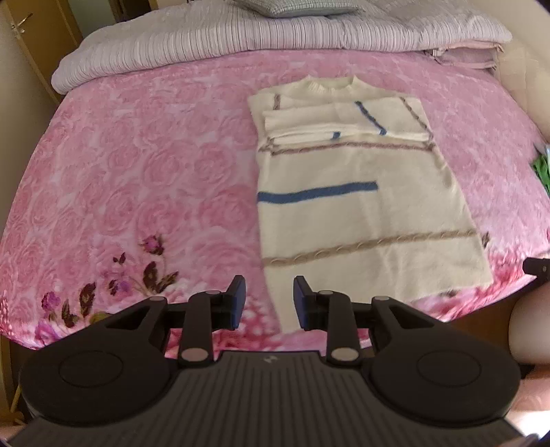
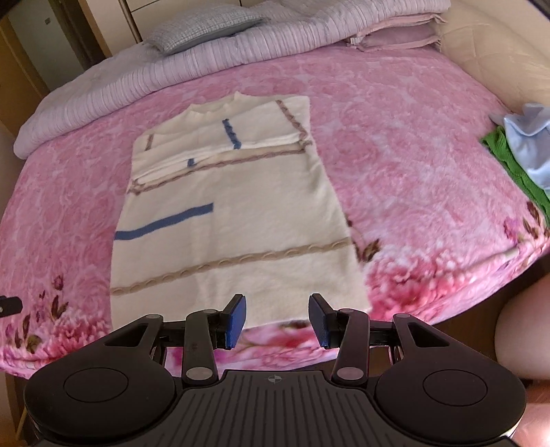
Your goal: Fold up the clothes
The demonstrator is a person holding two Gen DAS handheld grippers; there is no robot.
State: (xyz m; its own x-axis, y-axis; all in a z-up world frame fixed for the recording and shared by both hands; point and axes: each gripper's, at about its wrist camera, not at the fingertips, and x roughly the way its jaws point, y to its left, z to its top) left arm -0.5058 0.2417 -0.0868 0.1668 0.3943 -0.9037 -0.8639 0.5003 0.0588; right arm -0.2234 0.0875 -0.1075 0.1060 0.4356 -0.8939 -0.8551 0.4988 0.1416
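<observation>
A cream sweater with blue and tan stripes lies flat on the pink floral bedspread, its sleeves folded across the chest. My left gripper hovers above the sweater's near left hem corner, jaws apart with nothing between the blue pads. My right gripper hangs over the near hem edge toward its right side, jaws also apart and empty. Neither gripper touches the fabric.
A folded ribbed quilt and a checked pillow lie at the head of the bed. A green and a light blue garment sit at the right edge. The bed's near edge runs just below both grippers.
</observation>
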